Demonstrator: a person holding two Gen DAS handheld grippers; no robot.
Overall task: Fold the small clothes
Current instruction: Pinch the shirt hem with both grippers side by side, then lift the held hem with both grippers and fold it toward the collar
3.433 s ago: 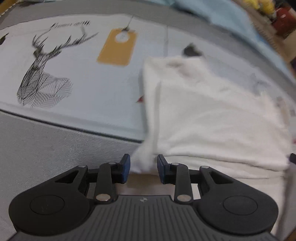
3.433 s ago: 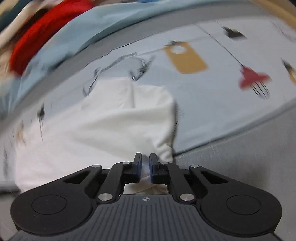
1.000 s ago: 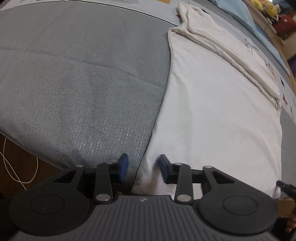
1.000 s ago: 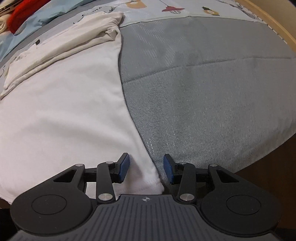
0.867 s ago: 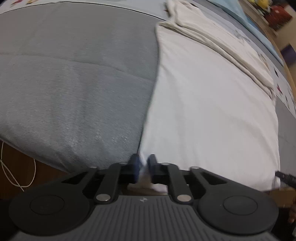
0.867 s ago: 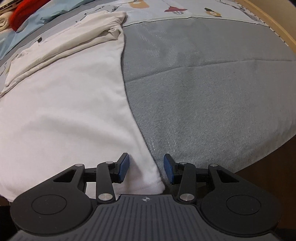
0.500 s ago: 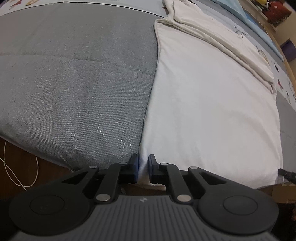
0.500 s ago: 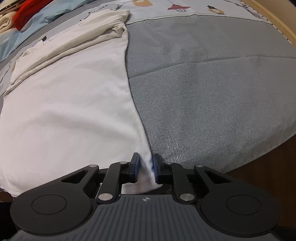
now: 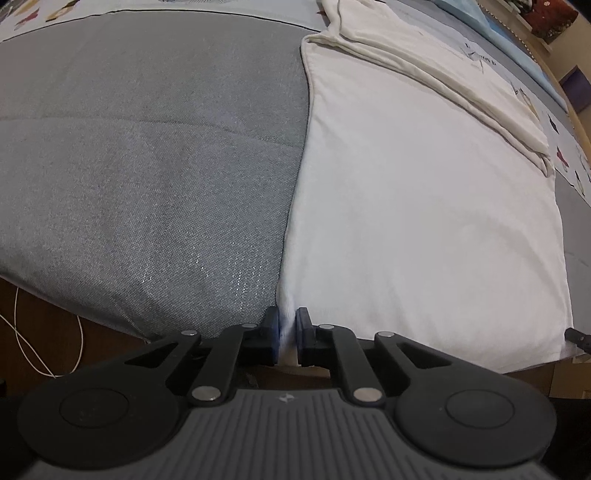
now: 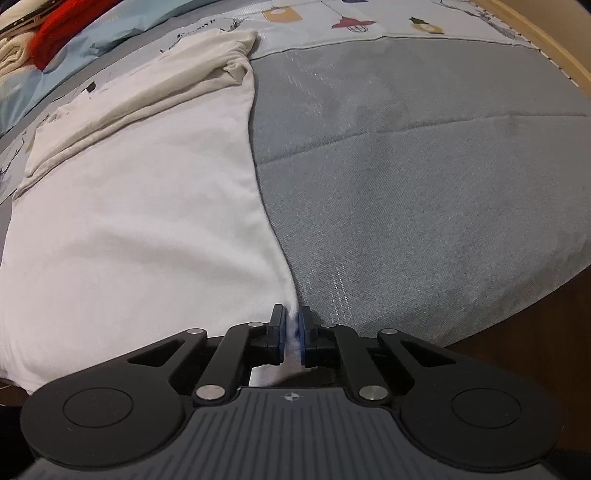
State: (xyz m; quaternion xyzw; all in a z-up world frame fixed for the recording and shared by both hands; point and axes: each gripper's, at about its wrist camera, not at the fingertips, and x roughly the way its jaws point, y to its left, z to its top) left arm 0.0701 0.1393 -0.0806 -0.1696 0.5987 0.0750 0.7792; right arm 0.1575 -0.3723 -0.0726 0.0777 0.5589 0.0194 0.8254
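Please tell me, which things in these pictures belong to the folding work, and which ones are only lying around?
Belonging to the job:
- white garment
- left gripper, shut on one near corner
- right gripper, closing on the other near corner

Just lying about:
- red cloth
- white cable
- grey bedcover, the work surface only

A grey quilt (image 9: 155,177) covers the bed, printed sheet (image 10: 369,18) beyond; brown floor (image 9: 44,332) below, with a white cable (image 9: 22,332).
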